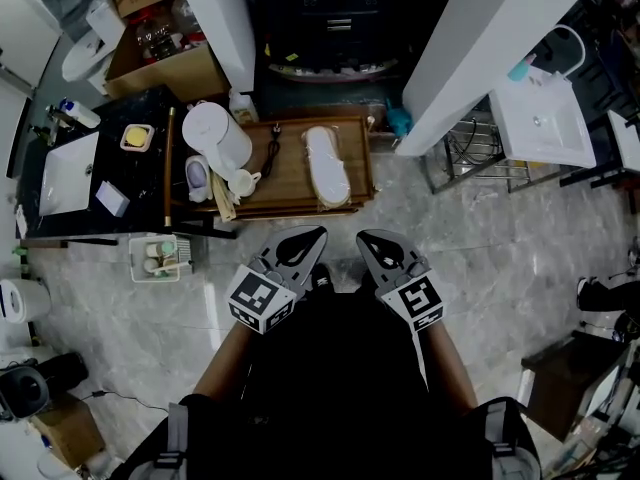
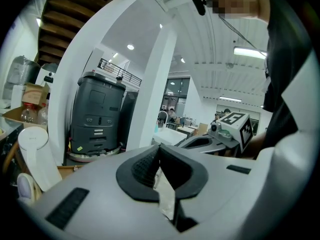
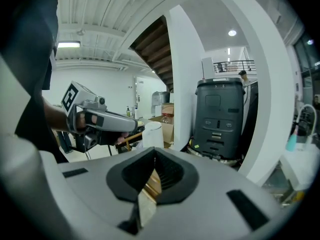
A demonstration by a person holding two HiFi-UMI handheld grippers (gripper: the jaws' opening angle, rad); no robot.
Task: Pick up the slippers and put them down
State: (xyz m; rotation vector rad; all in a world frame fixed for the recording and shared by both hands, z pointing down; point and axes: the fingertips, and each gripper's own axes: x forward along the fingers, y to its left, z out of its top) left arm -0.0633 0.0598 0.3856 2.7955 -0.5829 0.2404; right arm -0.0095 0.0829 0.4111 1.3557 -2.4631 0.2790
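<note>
The jaws of the left gripper (image 1: 312, 236) and the right gripper (image 1: 368, 240) are pressed together, empty; the slippers (image 1: 327, 165) are seen beyond them.

Colours now: the cream-white flat slippers (image 1: 327, 165) are plain, no pattern, pale against the warm brown wooden counter (image 1: 290, 196). The tall cylindrical jug (image 1: 217, 133) is plain white. The stone floor (image 1: 480, 253) is grey, veined with lighter marbling. The left gripper (image 1: 319, 232) is light grey with black inner pads, its cube black-and-white squares; the right gripper (image 1: 363, 238) matches it. The glossy black counter (image 1: 150, 108) shows a white rectangular basin (image 1: 68, 173) and a small yellow block (image 1: 137, 135). The person's top (image 1: 335, 388) is black.
</note>
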